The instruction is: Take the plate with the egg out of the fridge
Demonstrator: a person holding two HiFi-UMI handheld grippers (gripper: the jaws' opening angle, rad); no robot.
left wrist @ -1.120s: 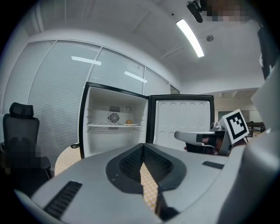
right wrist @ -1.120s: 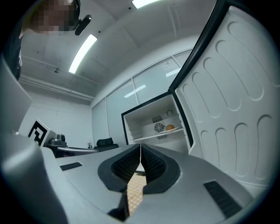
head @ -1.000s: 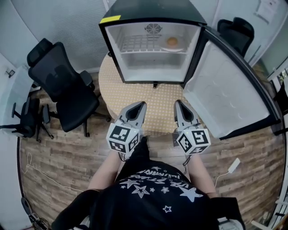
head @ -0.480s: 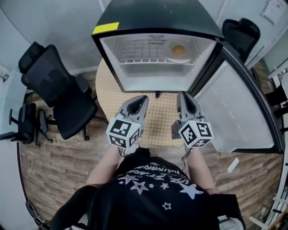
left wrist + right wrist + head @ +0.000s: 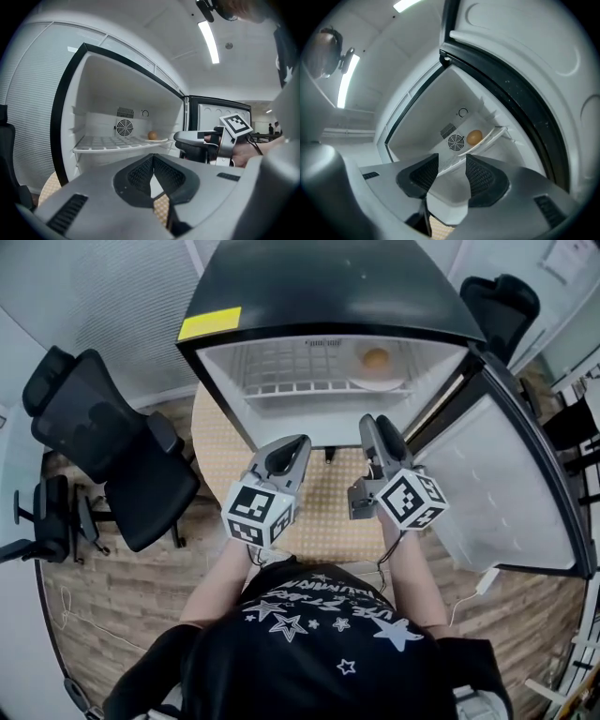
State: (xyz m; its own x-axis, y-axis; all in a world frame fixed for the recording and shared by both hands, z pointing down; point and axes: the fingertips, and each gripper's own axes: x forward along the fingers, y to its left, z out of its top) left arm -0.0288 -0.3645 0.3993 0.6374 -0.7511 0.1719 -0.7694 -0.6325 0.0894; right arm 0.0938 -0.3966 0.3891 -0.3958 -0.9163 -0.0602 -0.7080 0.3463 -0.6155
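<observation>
The small black fridge (image 5: 328, 287) stands open in front of me. On the right end of its wire shelf (image 5: 291, 387) lies a white plate (image 5: 386, 383) with a brown egg (image 5: 376, 358) on it; the egg (image 5: 152, 135) and plate (image 5: 161, 139) also show in the left gripper view, and the egg (image 5: 474, 137) in the right gripper view. My left gripper (image 5: 298, 442) is shut and empty, just short of the fridge mouth. My right gripper (image 5: 373, 424) is rolled onto its side and points at the plate; its jaws have just been opening, and nothing is between them.
The fridge door (image 5: 506, 484) hangs open to the right, close beside my right gripper. The fridge sits on a round perforated tabletop (image 5: 328, 507). A black office chair (image 5: 103, 427) stands at the left, another chair (image 5: 497, 296) at the far right.
Both grippers have moved forward toward the open fridge. The right gripper has rolled onto its side and its jaws have gone from shut to open.
</observation>
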